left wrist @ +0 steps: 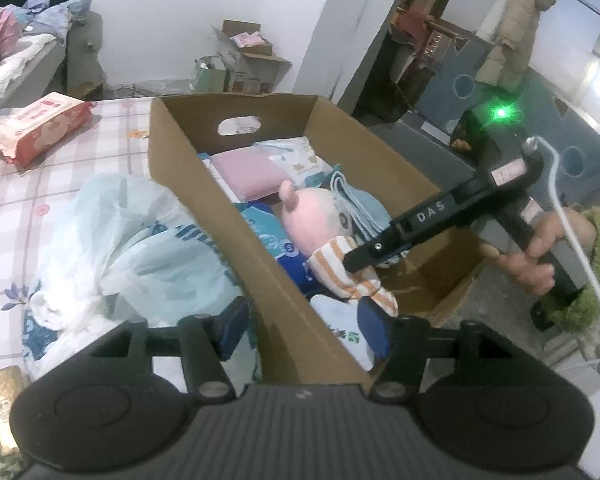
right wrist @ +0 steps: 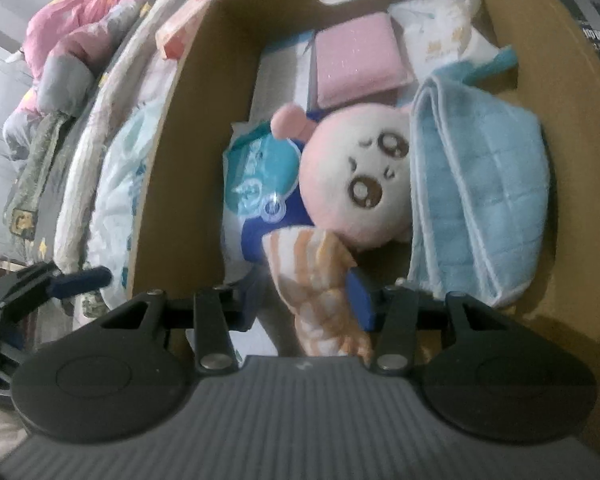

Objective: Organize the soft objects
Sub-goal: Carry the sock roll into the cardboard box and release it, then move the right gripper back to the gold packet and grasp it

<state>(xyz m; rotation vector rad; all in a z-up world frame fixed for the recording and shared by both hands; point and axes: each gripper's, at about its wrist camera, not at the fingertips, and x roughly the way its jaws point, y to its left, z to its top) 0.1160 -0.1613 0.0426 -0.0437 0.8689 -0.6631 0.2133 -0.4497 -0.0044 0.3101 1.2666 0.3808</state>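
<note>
Nearest, the left gripper straddles the near wall of the brown cardboard box, jaws partly open on nothing. Inside, the right gripper has its jaws partly open around an orange-and-white striped cloth; whether they press it I cannot tell. Beyond lies a pink round-headed plush toy, beside a folded light-blue towel, then a pink square pad. The box sits on a checked bed.

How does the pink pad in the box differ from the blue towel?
The pink pad is flat and squarish; the blue towel is folded in thick layers with pale edges. The pad lies near the handle-hole end; the towel leans along the box side wall, beside the plush. Both are soft and inside the box.
</note>
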